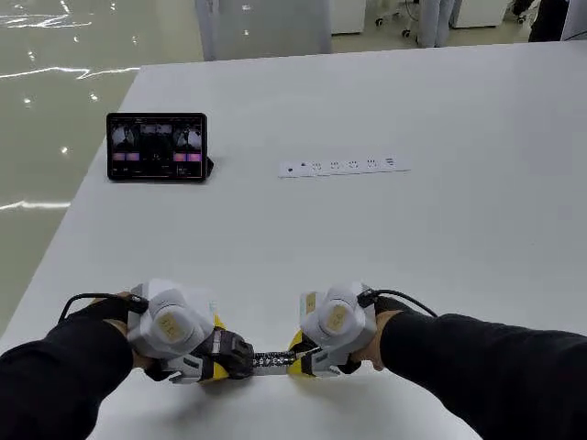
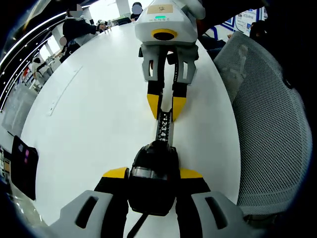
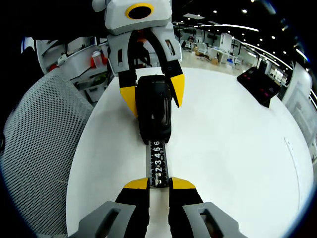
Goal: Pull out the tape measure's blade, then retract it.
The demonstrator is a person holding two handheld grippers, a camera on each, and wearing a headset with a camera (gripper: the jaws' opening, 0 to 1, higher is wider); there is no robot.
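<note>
The black tape measure case (image 2: 153, 176) sits between the yellow-tipped jaws of my left gripper (image 2: 152, 173), which is shut on it. A short length of blade (image 2: 164, 128) with printed numbers runs out of the case to my right gripper (image 3: 159, 183), which is shut on the blade's end. In the right gripper view the case (image 3: 154, 111) lies straight ahead with the blade (image 3: 157, 163) leading back to my jaws. In the head view both grippers face each other near the table's front edge, left gripper (image 1: 218, 357) and right gripper (image 1: 298, 359), joined by the blade (image 1: 272, 360).
A white table (image 1: 367, 238) stretches ahead. A black tablet (image 1: 157, 147) stands at the back left. A white power strip (image 1: 343, 166) lies in the middle distance. A grey mesh chair back (image 2: 270, 129) stands beside the table.
</note>
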